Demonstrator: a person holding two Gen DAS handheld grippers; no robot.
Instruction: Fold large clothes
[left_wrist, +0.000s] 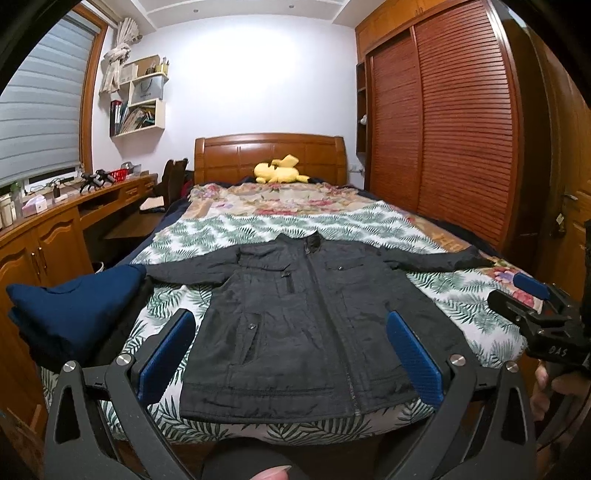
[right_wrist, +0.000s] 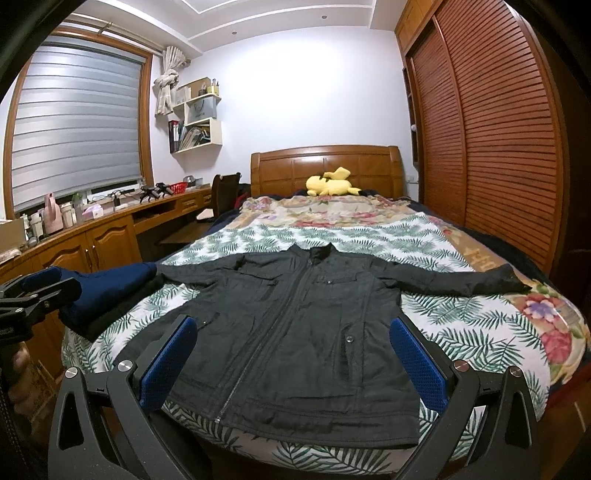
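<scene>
Left gripper (left_wrist: 290, 354) jaws spread wide, nothing between them; right gripper (right_wrist: 293, 356) same. Both hover off the foot of the bed (right_wrist: 461, 332). Black jacket (right_wrist: 295, 325) lies flat on the bed, front up, zipped, sleeves out. Folded navy garment (left_wrist: 74, 310) at the jacket's left sleeve.

- Left tongs (left_wrist: 290, 354) fill the lower part of the left wrist view, blue pads spread wide apart, gripping nothing.
- Right tongs (right_wrist: 293, 360) sit likewise low in the right wrist view, pads wide apart and bare.
- A fingertip (left_wrist: 273, 473) shows at the bottom edge behind the left tongs.
</scene>
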